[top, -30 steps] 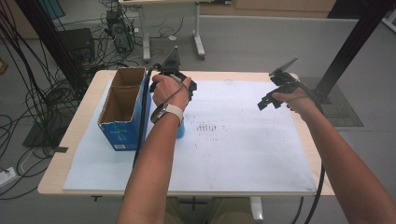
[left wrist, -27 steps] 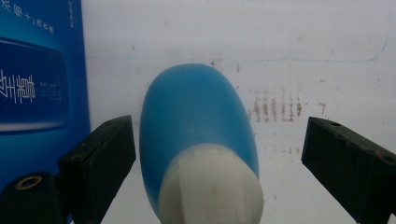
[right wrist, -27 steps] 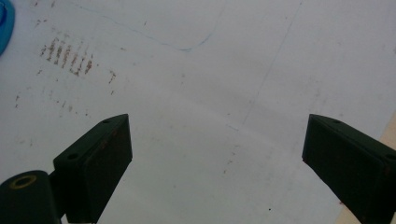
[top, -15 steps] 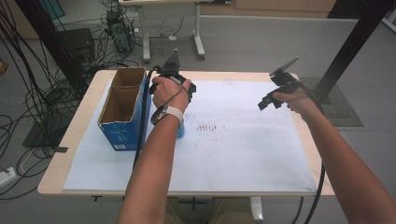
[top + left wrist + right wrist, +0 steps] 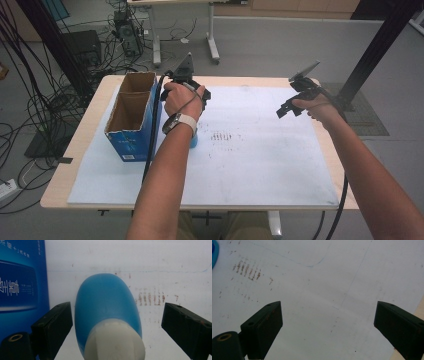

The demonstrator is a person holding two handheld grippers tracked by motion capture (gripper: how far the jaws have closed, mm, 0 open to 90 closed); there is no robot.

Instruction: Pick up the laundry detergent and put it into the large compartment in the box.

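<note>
The left tongs were held over a blue bottle with a white cap, the jaws standing apart on either side of it. In the left gripper view the left-hand jaw sat just beside the bottle's side, whether touching could not be told, while the right-hand jaw stood well clear of it. The bottle stood on the white sheet covering the surface, just to the right of an open blue cardboard box. In the high view the bottle showed as a small blue patch beside the person's left wrist, near a group of brown marks printed on the sheet. The left tongs were gripped in the left hand, which wore a wristband.

The right tongs hung above bare sheet at the far right of the surface, jaws wide apart and holding nothing. In the high view the right tongs were well apart from the bottle and box. The right gripper view showed the brown marks at upper left and a thin blue line drawn on the sheet.
</note>
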